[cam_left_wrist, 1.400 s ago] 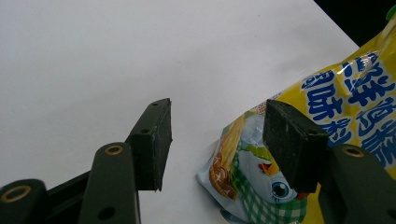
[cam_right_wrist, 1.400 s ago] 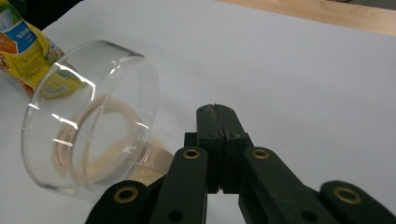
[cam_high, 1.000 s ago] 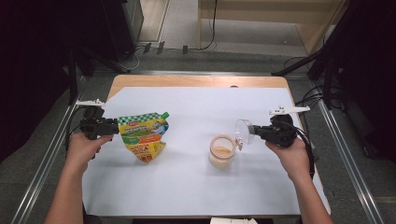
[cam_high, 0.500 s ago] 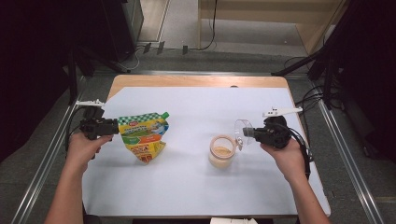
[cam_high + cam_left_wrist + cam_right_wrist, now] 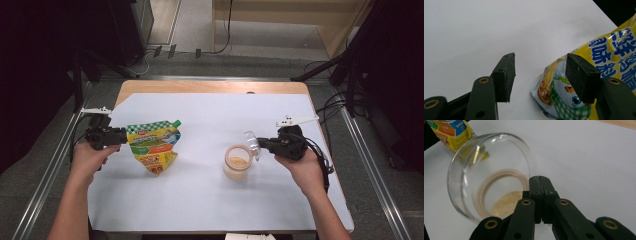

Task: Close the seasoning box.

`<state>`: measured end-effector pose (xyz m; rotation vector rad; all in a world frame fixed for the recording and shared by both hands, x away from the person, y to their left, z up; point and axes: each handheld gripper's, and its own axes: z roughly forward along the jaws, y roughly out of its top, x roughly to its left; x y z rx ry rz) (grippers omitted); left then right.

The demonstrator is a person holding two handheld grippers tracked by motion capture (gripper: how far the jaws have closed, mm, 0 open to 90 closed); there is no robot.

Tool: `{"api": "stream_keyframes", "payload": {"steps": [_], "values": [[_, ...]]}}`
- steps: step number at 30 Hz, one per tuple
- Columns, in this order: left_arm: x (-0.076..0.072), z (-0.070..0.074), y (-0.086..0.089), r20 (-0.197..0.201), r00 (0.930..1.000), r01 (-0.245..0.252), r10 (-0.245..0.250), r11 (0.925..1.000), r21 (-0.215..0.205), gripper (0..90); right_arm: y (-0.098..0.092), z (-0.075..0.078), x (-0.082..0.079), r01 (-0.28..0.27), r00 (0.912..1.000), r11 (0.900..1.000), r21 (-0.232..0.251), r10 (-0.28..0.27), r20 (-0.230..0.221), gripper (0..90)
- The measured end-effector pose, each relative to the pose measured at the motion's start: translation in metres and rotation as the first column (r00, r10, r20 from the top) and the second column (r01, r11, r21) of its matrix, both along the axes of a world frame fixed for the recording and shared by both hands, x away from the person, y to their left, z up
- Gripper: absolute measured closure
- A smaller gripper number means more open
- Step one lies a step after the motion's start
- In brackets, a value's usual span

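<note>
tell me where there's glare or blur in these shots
High view: soft overall, surroundings dark, white sheet evenly lit. Right gripper view: bright streaks of glare on the clear lid held by the right gripper; jar seen through it. Left gripper view: the left gripper has sharp jaws, pouch print blurred.

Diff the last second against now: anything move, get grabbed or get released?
Barely anything. The right tongs, shut on the clear lid, drifted slightly left toward the jar. Nothing grabbed or released. The left tongs remain at the pouch; pouch and jar unmoved.
</note>
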<state>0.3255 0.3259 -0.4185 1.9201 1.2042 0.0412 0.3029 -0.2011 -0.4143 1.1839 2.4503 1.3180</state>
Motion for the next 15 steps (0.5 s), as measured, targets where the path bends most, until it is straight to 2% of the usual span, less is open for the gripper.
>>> {"api": "stream_keyframes", "payload": {"steps": [8,15], "values": [[0.000,-0.001,0.001,-0.005,1.0000,-0.002,0.002,1.0000,0.001,42.1,0.011,0.002,-0.004,-0.031,0.9995,0.999,-0.008,0.031,0.004,87.9],[0.000,-0.001,0.002,-0.005,1.0000,-0.003,0.003,1.0000,0.000,42.0,0.014,0.000,-0.003,-0.045,0.9990,0.999,-0.025,0.045,0.007,75.1]]}}
